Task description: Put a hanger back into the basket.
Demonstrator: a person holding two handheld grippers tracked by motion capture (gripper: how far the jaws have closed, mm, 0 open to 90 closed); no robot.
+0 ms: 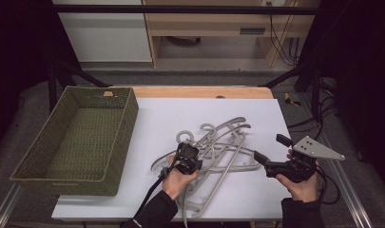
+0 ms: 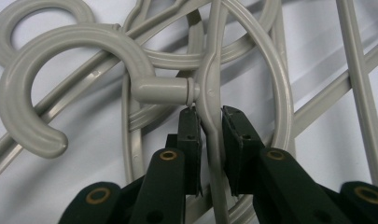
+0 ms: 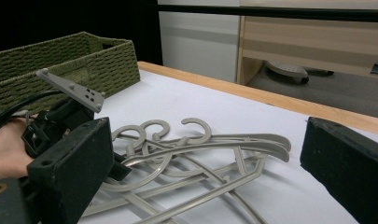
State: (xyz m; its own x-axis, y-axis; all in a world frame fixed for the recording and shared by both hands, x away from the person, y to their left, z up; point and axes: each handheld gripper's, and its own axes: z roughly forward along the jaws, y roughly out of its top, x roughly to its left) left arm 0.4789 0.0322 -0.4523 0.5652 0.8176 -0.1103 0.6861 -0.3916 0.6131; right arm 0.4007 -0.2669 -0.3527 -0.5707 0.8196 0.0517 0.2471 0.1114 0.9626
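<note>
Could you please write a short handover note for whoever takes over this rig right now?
Left claw: jaws around the neck of one grey hanger just below its hook; I cannot tell whether they are fully clamped.
Right claw: open, holding nothing, at the right end of the hanger pile.
Hangers: all lie tangled on the white table; the green woven basket at the left holds none.
Done: one hanger reached.
Left: probably lift it free of the tangle, with the right claw steadying the rest, and move the hangers to the basket.
</note>
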